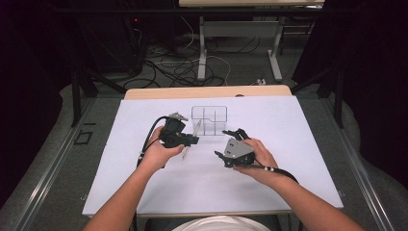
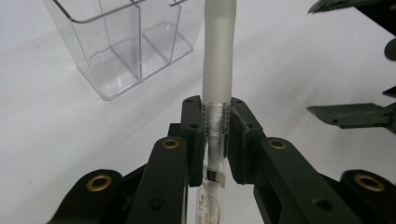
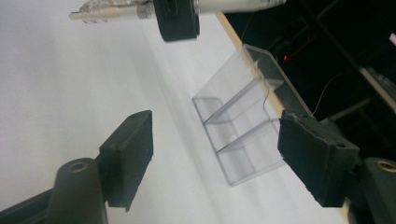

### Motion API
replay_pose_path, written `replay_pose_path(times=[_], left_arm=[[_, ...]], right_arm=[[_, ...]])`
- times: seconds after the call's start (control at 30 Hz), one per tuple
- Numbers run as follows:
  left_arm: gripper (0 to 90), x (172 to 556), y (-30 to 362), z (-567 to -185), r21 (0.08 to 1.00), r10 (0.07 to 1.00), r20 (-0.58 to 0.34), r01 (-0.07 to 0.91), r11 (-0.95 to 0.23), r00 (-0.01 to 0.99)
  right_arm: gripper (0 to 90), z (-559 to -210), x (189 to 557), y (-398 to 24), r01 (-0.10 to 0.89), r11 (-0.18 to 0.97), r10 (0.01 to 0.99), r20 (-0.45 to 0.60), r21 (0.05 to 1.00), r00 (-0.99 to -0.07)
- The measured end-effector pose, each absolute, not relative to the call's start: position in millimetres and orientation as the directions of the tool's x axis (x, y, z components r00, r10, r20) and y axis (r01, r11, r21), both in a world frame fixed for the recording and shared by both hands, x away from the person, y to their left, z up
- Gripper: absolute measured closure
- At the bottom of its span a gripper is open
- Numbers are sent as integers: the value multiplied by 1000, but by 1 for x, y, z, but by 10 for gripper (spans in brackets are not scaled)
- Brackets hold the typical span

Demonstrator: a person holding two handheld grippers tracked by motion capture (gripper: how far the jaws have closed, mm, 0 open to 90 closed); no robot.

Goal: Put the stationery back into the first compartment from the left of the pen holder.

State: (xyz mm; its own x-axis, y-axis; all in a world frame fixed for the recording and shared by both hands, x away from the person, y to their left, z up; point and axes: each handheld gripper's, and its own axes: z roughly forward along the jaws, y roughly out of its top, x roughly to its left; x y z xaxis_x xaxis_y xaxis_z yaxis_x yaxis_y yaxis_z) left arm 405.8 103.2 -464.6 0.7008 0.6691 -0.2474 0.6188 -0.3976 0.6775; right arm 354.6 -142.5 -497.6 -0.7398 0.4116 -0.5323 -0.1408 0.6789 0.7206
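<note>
Item: left gripper (image 2: 217,135), jaws clamped on a clear pen (image 2: 217,60) at the threaded part of its barrel, frosted cap pointing toward the clear divided organizer (image 2: 121,42) on the white table sheet (image 1: 159,192). Right gripper (image 3: 219,163): jaws apart, nothing between them, near the organizer. Risk: the smooth barrel may slip or tilt in the narrow grip and catch a divider.
</note>
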Motion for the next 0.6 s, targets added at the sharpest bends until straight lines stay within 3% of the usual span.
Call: replay_pose_path(times=[0.3,0.6], left_arm=[[791,410,106,-460,708,696,-238,611,-354,678],[790,417,112,-448,773,711,-236,571,-276,662]], right_arm=[[154,-506,362,-166,109,591,580,-327,799,-747],[102,-508,368,-194,261,449,705,-159,854,-691]])
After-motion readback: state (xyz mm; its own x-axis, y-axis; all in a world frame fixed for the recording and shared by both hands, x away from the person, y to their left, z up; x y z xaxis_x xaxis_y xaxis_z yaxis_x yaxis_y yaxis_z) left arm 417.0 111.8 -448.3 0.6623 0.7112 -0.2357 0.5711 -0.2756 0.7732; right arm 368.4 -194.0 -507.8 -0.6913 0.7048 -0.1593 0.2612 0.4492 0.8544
